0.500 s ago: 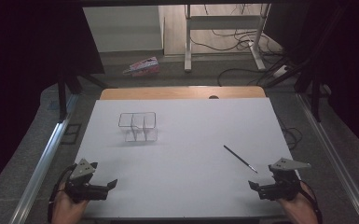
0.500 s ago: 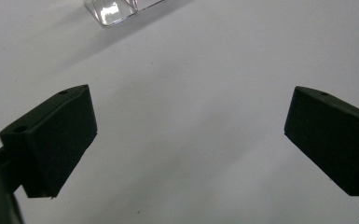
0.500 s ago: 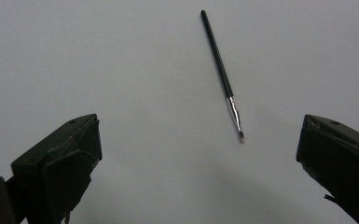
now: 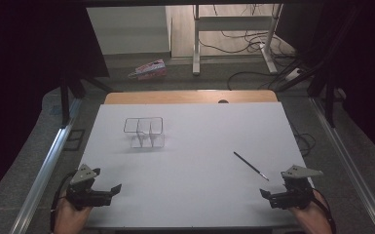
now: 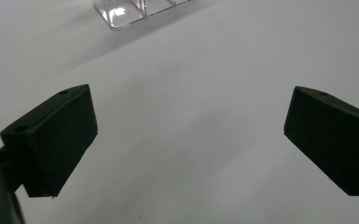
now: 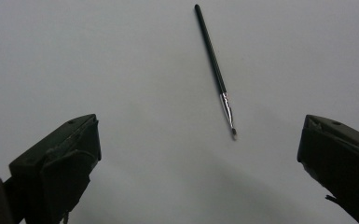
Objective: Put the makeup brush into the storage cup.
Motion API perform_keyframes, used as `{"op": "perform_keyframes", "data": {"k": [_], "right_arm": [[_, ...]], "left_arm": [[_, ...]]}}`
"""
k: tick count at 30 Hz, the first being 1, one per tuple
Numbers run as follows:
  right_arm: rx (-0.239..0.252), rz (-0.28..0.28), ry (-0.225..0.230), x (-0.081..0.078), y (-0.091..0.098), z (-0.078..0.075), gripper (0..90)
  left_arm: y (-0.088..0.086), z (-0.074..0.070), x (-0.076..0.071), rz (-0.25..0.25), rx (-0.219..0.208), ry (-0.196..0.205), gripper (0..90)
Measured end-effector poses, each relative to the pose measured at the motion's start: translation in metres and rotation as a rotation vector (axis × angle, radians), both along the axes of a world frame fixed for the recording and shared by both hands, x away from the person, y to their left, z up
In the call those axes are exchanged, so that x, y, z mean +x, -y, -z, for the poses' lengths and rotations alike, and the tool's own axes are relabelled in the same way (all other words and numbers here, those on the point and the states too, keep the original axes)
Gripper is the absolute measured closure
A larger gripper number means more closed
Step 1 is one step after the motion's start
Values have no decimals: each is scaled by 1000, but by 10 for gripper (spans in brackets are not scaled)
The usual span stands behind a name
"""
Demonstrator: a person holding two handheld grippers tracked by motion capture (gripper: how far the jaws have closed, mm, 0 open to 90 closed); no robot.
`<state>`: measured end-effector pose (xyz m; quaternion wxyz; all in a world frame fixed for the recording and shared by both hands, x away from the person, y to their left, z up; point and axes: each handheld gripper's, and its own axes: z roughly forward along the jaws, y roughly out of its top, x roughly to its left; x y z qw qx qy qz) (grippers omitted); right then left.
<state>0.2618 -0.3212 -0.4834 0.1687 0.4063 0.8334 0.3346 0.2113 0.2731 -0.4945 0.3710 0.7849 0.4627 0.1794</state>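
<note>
Thin black brush [image 4: 251,166] lies flat on the white desk [image 4: 195,146], right half, slanting from upper left down to its silver ferrule and tip at lower right. In my right gripper view the brush [image 6: 216,67] sits ahead of the jaws and between their lines, tip end nearest me, untouched. My right gripper [image 4: 268,195] rests at the near right edge of the desk, just beside the brush tip, jaws spread wide with nothing between them. Clear plastic organizer [image 4: 144,132], divided into compartments, stands upright on the left half of the desk, well apart from the brush. My left gripper [image 4: 112,189] sits at the near left corner, jaws likewise wide apart and holding nothing; its view catches the organizer's corner [image 5: 121,11] far ahead. Beyond the desk, a pink packet [image 4: 148,69] lies on the floor.
</note>
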Motion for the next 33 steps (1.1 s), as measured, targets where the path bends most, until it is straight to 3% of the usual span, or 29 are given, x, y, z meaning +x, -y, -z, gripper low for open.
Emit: {"op": "perform_keyframes", "data": {"k": [6,11,24,33], "right_arm": [[-20,-6,-3,-1,-2,-1,0],[7,-4,-27,0,-2,0,0],[-13,4,-44,0,-5,-2,2],[-77,-14,-53,5,-5,-4,0]], "left_arm": [[0,0,0,2,13,6,25],[-1,0,0,6,2,5,24],[-1,0,0,3,-1,8,13],[-2,-1,0,-11,10,18,1]]}}
